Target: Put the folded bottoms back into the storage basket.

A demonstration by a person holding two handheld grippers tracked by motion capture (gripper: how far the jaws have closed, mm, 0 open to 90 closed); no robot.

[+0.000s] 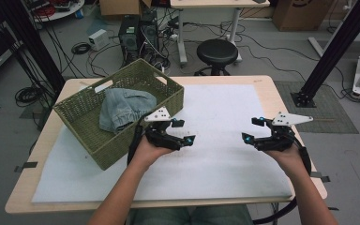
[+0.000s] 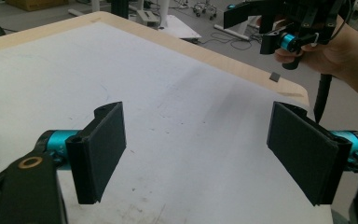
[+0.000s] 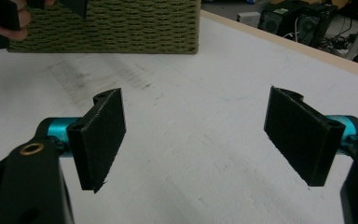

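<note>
A: From the high view we see the left gripper [image 1: 183,131] over the white mat [image 1: 225,117] on the table [image 1: 268,89], just beside the near right corner of the woven green basket [image 1: 86,136]. What about its jaws?

B: We read them as wide apart, with nothing between them. The right gripper [image 1: 252,130] hangs over the mat toward the table's right edge, well apart from the left one, and the two point at each other.

A: And the cloth?

B: The blue-grey denim cloth [image 1: 124,108] lies bunched inside the basket, which sits tilted at the table's far left corner. Neither gripper touches it.

A: In the left gripper view we look along its own two black pads [image 2: 103,149], spread wide over bare mat.

B: Agreed, and farther off, near the table's rounded corner, we see the other hand [image 2: 335,49] gripping the right gripper [image 2: 256,28].

A: In the right gripper view, our pads [image 3: 100,140] stand just as wide, empty, above the mat.

B: The basket wall [image 3: 121,25] fills the top of that view, and fingers [image 3: 7,21] of the left hand show at its left end.
</note>
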